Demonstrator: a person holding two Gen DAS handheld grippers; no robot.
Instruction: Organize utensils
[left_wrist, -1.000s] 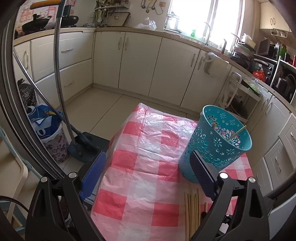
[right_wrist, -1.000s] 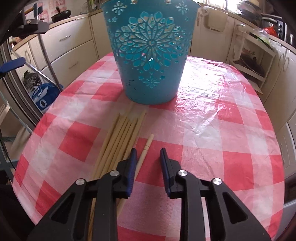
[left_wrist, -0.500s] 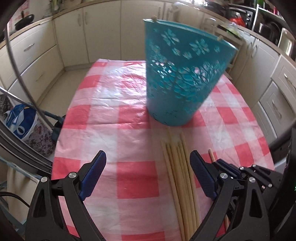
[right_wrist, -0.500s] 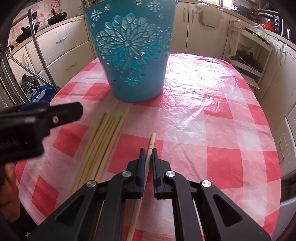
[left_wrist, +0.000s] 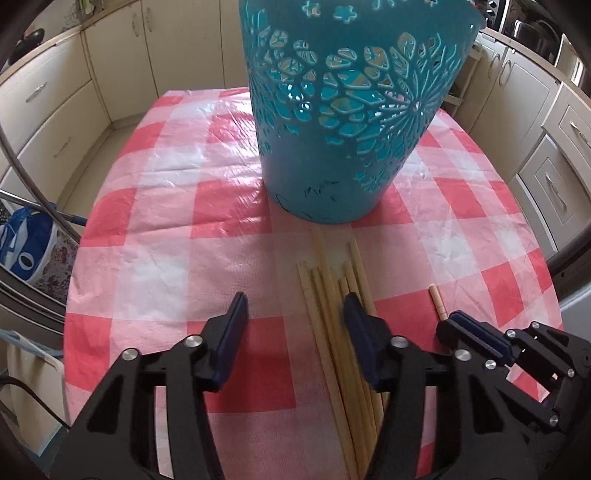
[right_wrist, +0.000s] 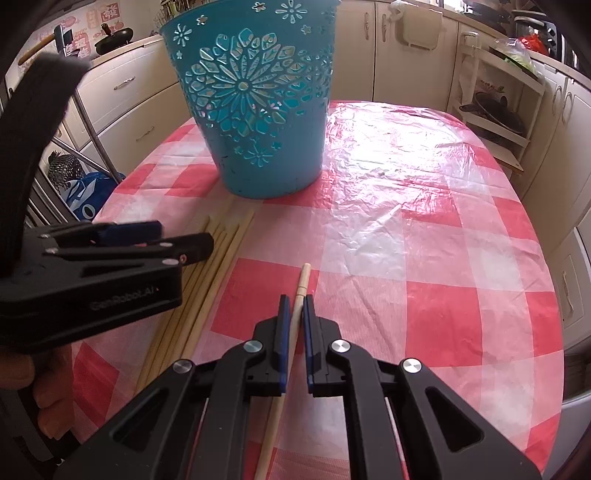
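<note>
A teal cut-out basket (left_wrist: 351, 110) (right_wrist: 255, 110) stands upright on the red-checked tablecloth (left_wrist: 166, 229). In front of it lies a bundle of several wooden chopsticks (left_wrist: 332, 295) (right_wrist: 221, 251). My left gripper (left_wrist: 295, 314) (right_wrist: 177, 236) hangs low over the bundle with its jaws closing. The left sticks of the bundle lie between them, and the pads do not press on them. A single chopstick (right_wrist: 303, 277) (left_wrist: 436, 299) lies to the right of the bundle. My right gripper (right_wrist: 295, 301) (left_wrist: 476, 339) is shut on it near its thick end, low at the cloth.
Cream kitchen cabinets (left_wrist: 55, 103) ring the table. A blue bag (left_wrist: 26, 243) and a metal pole stand on the floor to the left. A white shelf rack (right_wrist: 495, 110) is at the back right. A hand (right_wrist: 48, 387) holds the left gripper.
My left gripper came down toward the chopstick bundle and its jaws narrowed. My right gripper closed on the single chopstick and has held still since.
</note>
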